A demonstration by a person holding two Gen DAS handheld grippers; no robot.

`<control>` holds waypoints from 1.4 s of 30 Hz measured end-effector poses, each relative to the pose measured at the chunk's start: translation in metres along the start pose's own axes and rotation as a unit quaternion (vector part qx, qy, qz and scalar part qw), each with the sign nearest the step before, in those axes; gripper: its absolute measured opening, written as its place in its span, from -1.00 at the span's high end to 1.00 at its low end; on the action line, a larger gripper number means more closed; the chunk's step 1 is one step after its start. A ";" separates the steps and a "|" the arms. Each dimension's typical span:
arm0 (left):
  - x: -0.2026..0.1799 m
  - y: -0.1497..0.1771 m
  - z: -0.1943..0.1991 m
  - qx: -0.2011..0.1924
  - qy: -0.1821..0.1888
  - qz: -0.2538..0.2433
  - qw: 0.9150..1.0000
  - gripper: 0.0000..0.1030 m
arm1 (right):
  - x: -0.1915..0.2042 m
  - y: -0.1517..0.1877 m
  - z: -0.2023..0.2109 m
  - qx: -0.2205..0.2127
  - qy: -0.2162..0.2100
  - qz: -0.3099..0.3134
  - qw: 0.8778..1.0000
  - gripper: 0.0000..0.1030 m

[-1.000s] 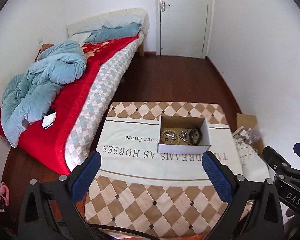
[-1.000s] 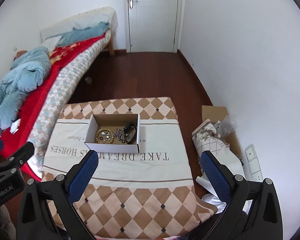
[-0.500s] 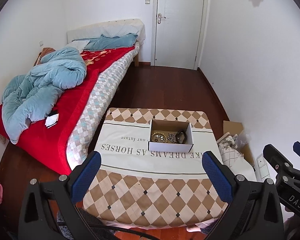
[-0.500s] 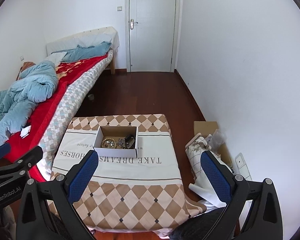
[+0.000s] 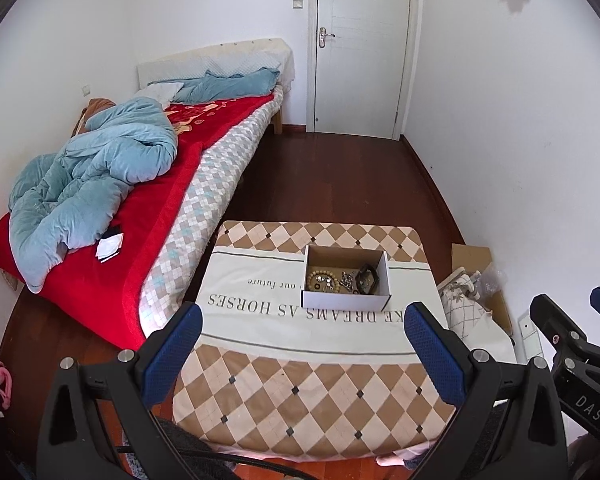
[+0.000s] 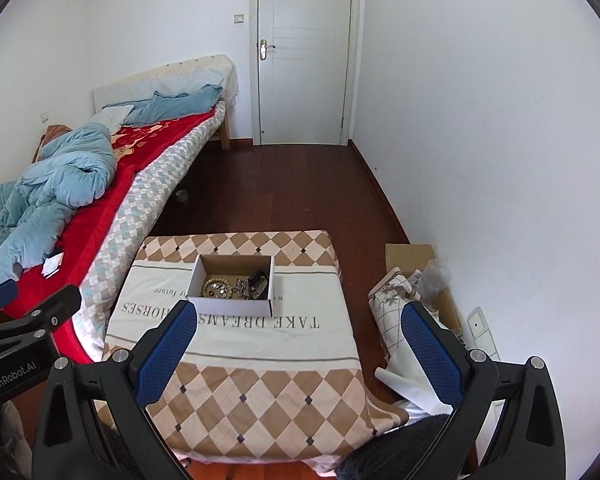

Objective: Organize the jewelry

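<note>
Landmark: small white cardboard box (image 5: 346, 282), open at the top, resting on a cloth-covered table (image 5: 312, 376).
Box position: toward the far half of the table, on the cream band of the cloth, just beyond the printed words "TAKE DREAMS AS HORSES".
Jewelry in box: tan beaded bracelet (image 5: 319, 280) at the box's left end; tangle of small silvery pieces (image 5: 346, 280) in the middle; dark strap-like item (image 5: 367, 278) at the right end, too small to identify.
Same box from right wrist view: (image 6: 233, 290), beads (image 6: 216, 287) on the left, dark item (image 6: 258, 283) on the right.
Left gripper (image 5: 303, 320): held above the near table edge, well short of the box; blue-padded jaws spread wide, gripping nothing.
Right gripper (image 6: 298, 322): also nearer than the box and well apart from it; jaws spread wide, nothing between them.
Right gripper seen from left wrist view: black frame with blue tip (image 5: 572, 344) to the right of the box, beyond the table edge.
Left of box: bed (image 5: 180, 184) with red blanket and crumpled light-blue duvet (image 5: 92, 184), alongside the table.
Beyond box: dark wooden floor, then closed white door (image 5: 362, 48) in the far wall.
Right of box: flattened cardboard and folded fabric (image 5: 470, 308) on the floor against the white wall.
</note>
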State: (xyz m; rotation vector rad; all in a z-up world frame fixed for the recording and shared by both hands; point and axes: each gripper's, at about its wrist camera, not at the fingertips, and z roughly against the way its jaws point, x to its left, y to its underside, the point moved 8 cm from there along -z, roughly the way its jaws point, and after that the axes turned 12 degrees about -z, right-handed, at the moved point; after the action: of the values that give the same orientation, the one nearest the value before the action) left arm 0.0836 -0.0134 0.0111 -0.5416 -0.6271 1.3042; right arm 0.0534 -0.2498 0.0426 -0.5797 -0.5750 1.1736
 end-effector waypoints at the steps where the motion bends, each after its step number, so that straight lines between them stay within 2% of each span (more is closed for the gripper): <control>1: 0.001 -0.003 -0.005 0.001 -0.004 -0.003 1.000 -1.00 | 0.000 -0.002 -0.004 0.001 0.000 0.000 1.000 -1.00; 11: 0.001 -0.016 -0.060 0.028 -0.012 -0.015 0.999 -1.00 | 0.008 -0.023 -0.070 0.016 0.020 0.002 1.000 -1.00; 20: -0.001 -0.017 -0.104 0.054 -0.012 -0.025 0.998 -1.00 | 0.019 -0.015 -0.126 0.055 0.022 0.008 0.998 -1.00; 31: 0.002 -0.025 -0.124 0.062 -0.007 -0.014 0.998 -1.00 | 0.029 -0.024 -0.148 0.061 0.025 0.017 0.998 -1.00; 42: 0.003 -0.026 -0.127 0.064 -0.008 -0.015 0.998 -1.00 | 0.031 -0.024 -0.155 0.069 0.021 0.017 0.997 -1.00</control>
State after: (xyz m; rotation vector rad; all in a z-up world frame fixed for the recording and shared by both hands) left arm 0.1907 -0.0172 -0.0627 -0.4146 -0.5587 1.3111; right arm 0.1849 -0.2449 -0.0493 -0.4971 -0.4463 1.2205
